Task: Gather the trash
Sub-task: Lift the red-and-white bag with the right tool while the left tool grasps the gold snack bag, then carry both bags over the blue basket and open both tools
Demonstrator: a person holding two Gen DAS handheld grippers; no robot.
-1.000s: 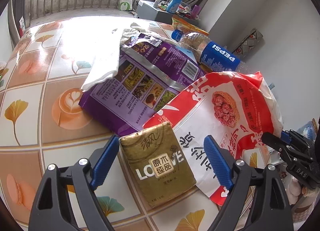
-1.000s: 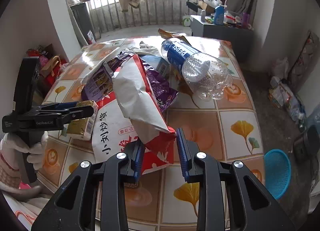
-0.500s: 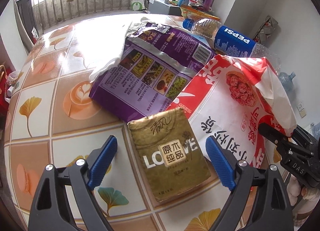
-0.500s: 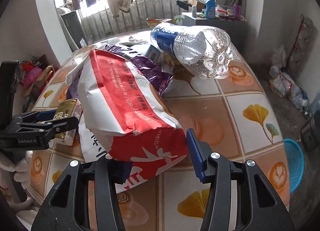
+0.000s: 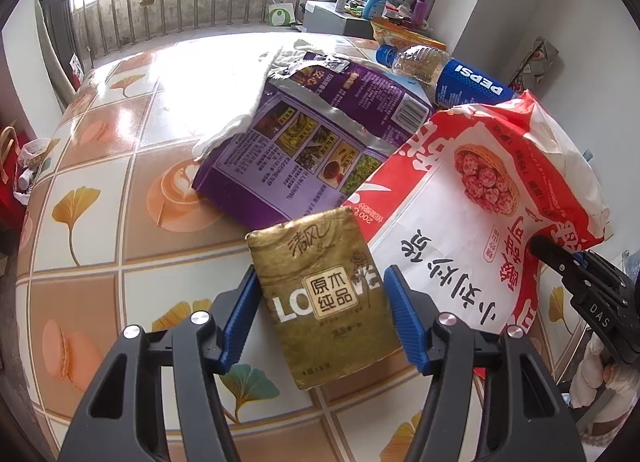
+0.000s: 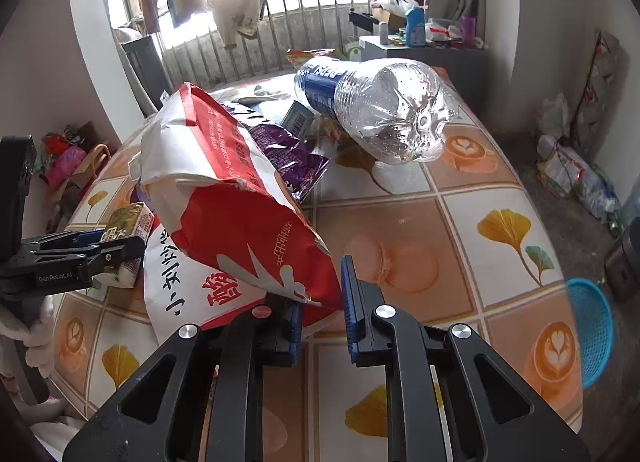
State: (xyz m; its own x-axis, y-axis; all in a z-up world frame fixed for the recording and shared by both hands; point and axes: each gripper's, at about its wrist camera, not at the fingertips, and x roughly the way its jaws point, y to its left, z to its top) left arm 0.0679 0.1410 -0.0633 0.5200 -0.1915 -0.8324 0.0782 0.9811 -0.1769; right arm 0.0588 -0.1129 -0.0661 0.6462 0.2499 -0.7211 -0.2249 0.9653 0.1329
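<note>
A gold tissue pack [image 5: 326,298] lies on the tiled table between the pads of my left gripper [image 5: 320,302], which has closed in to touch its sides; the pack also shows in the right wrist view [image 6: 128,227]. A red and white snack bag [image 5: 480,205] lies to its right. My right gripper [image 6: 320,302] grips the lower corner of that bag [image 6: 240,201] between nearly closed jaws. A purple bag [image 5: 308,133] and an empty Pepsi bottle [image 6: 372,105] lie behind.
A white cloth [image 5: 248,101] lies under the purple bag's far edge. A blue basket [image 6: 592,326] stands on the floor right of the table. Bags of rubbish [image 6: 576,169] lie by the right wall. A cluttered cabinet [image 6: 424,41] stands beyond the table.
My left gripper's jaws have narrowed from wide open onto the tissue pack. My right gripper opened, pushed further onto the red bag's corner, then closed on it.
</note>
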